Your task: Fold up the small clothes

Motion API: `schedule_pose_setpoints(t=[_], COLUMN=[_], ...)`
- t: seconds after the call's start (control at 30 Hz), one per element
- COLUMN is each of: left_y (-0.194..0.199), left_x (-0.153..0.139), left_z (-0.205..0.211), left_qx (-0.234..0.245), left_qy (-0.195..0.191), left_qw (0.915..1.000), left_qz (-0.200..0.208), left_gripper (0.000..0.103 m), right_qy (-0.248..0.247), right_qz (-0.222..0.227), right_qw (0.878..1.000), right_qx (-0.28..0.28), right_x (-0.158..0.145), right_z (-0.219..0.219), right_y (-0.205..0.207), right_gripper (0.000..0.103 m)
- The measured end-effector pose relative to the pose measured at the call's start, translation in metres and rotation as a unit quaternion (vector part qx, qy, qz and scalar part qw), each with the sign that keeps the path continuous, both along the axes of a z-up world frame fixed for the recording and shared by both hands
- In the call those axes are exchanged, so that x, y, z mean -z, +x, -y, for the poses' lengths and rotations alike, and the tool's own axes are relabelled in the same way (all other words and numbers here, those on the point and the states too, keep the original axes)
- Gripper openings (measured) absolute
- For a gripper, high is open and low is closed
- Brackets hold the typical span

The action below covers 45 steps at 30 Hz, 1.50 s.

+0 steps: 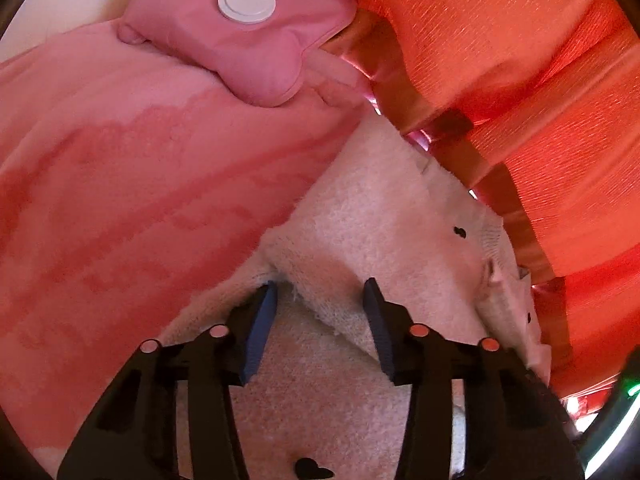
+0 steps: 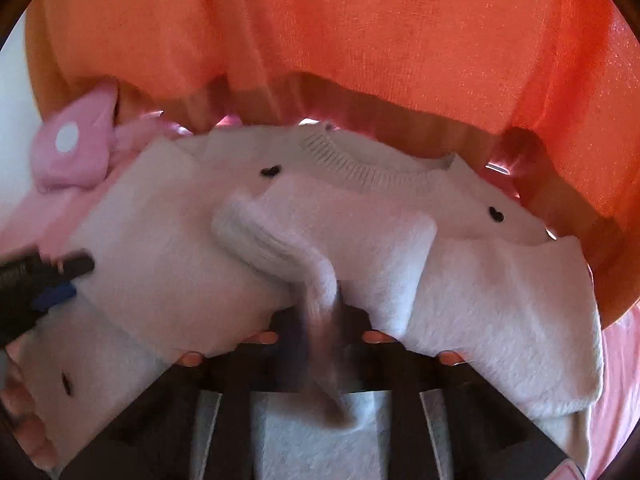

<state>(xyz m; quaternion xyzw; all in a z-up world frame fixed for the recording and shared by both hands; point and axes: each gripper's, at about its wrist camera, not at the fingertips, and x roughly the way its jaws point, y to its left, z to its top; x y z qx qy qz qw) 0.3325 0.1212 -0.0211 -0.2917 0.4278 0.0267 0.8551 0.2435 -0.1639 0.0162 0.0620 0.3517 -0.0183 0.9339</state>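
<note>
- The small white sweater (image 2: 224, 248) lay flat on a pink cover (image 1: 120, 208), directly below both cameras, its neckline at the far side beside an orange knit fabric (image 2: 340, 32).
- The sweater was fluffy, with a ribbed collar (image 2: 360, 170) and scattered small black heart marks (image 2: 496, 214).
- Both sleeves looked folded inward over the chest; the ribbed cuff (image 2: 272, 244) of one lay across the middle, part of it blurred near the right gripper (image 2: 320, 338).
- Right gripper: fingertips hidden under the sweater's near hem; I could not tell how far apart the fingers stood or whether they held cloth.
- Left gripper (image 1: 320, 300): jaws spread apart, blue pads (image 1: 260, 332) bare, a folded edge of the sweater lying between the tips and not pinched.
- In the right wrist view the left gripper sat at the sweater's left edge.
- A pink padded bow-like piece (image 1: 240, 32) with a white round disc (image 1: 247, 2) lay on the far left.
- The pink cover showed darker wavy bands; the orange fabric had a fine knit and a ribbed band.
</note>
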Motion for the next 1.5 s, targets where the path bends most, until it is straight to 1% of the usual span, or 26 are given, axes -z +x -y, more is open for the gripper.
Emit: schedule_pose_setpoints(t=[0.07,0.1,0.17,0.27,0.33,0.4,0.47,0.53,0.67,0.7,0.73,0.77,0.8,0.9,0.93,0.97,1.0,1.07,1.1,1.13,1.2,1.23,1.33,1.4,1.43,1.5], left_y=[-0.009,-0.009,-0.008,-0.007,-0.006,-0.004,-0.003,-0.002,-0.001,-0.001,-0.001,-0.001,-0.001,0.0,0.0,0.0,0.0,-0.002,-0.002,-0.002,-0.002,-0.002,-0.002,-0.002,-0.001,-0.001], left_x=[-0.002,-0.001,0.001,0.001,0.001,0.001,0.001,0.001,0.001,0.001,0.001,0.0,0.0,0.0,0.0,0.001,0.002,0.001,0.001,0.001,0.002,0.003,0.003,0.003,0.004,0.004], left_z=[-0.008,-0.008,-0.008,0.001,0.006,0.009,0.008,0.007,0.006,0.007,0.009,0.01,0.009,0.004,0.002,0.001,0.001,0.003,0.004,0.004,0.004,0.004,0.005,0.006,0.007,0.007], left_qx=[0.001,0.0,-0.004,0.001,0.002,0.002,-0.002,-0.006,-0.006,-0.005,-0.004,-0.004,-0.005,-0.008,-0.009,-0.011,-0.01,-0.005,-0.006,-0.006,-0.006,-0.006,-0.002,-0.001,-0.001,-0.002], left_qy=[-0.001,-0.002,-0.001,0.026,0.04,0.045,0.038,0.031,0.028,0.033,0.039,0.047,0.048,0.037,0.033,0.03,0.031,0.039,0.042,0.043,0.045,0.046,0.053,0.06,0.063,0.062], left_qw=[1.0,1.0,1.0,0.9997,0.9992,0.999,0.9993,0.9995,0.9996,0.9994,0.9992,0.9989,0.9988,0.9993,0.9994,0.9995,0.9995,0.9992,0.9991,0.999,0.9989,0.9989,0.9986,0.9982,0.998,0.9981], left_qz=[-0.003,-0.004,-0.002,0.001,0.002,0.002,0.002,0.002,0.003,0.003,0.003,0.002,0.001,-0.001,-0.002,-0.003,-0.002,-0.003,-0.003,-0.003,-0.004,-0.004,-0.002,-0.001,-0.001,-0.002], left_gripper=[0.036,0.035,0.035,0.035,0.035,0.035,0.035,0.035,0.034,0.033,0.03,0.028,0.025,0.02,0.018,0.018,0.018,0.018,0.017,0.017,0.017,0.017,0.017,0.017,0.017,0.017], right_qy=[0.102,0.132,0.196,0.189,0.211,0.227,0.234,0.243,0.284,0.281,0.272,0.257,0.253,0.243,0.237,0.216,0.209,0.225,0.241,0.232,0.229,0.221,0.191,0.199,0.189,0.162], right_qz=[0.044,0.054,0.033,-0.053,-0.026,-0.019,-0.006,0.005,0.006,0.005,-0.001,-0.012,-0.013,0.098,0.12,0.107,0.06,-0.005,0.006,0.003,0.046,0.047,-0.012,0.005,0.035,0.058], right_qw=[0.993,0.988,0.975,0.968,0.967,0.964,0.962,0.959,0.945,0.944,0.946,0.952,0.954,0.959,0.959,0.963,0.967,0.958,0.955,0.958,0.961,0.963,0.965,0.965,0.969,0.975], right_qx=[0.044,0.059,0.101,0.159,0.142,0.135,0.139,0.146,0.164,0.171,0.175,0.168,0.161,0.105,0.102,0.121,0.137,0.179,0.175,0.168,0.148,0.15,0.178,0.172,0.155,0.142], right_x=[-0.024,-0.025,0.0,0.054,0.058,0.054,0.048,0.048,0.053,0.052,0.05,0.047,0.041,-0.01,-0.013,-0.006,0.012,0.054,0.057,0.047,0.022,0.02,0.053,0.046,0.024,0.011], right_z=[0.052,0.072,0.127,0.161,0.167,0.172,0.179,0.187,0.2,0.201,0.2,0.197,0.193,0.175,0.175,0.18,0.188,0.204,0.205,0.203,0.202,0.204,0.211,0.21,0.205,0.201], right_y=[-0.031,-0.041,-0.059,-0.062,-0.073,-0.076,-0.077,-0.078,-0.063,-0.053,-0.047,-0.037,-0.034,-0.065,-0.073,-0.073,-0.064,-0.062,-0.066,-0.064,-0.069,-0.068,-0.057,-0.061,-0.065,-0.072], right_gripper=[0.008,0.008,0.009,0.005,0.006,0.017,0.039,0.052,0.052,0.052,0.035,0.009,0.009,0.008,0.007,0.007,0.007,0.006,0.006,0.006,0.006,0.006,0.005,0.005,0.005,0.005])
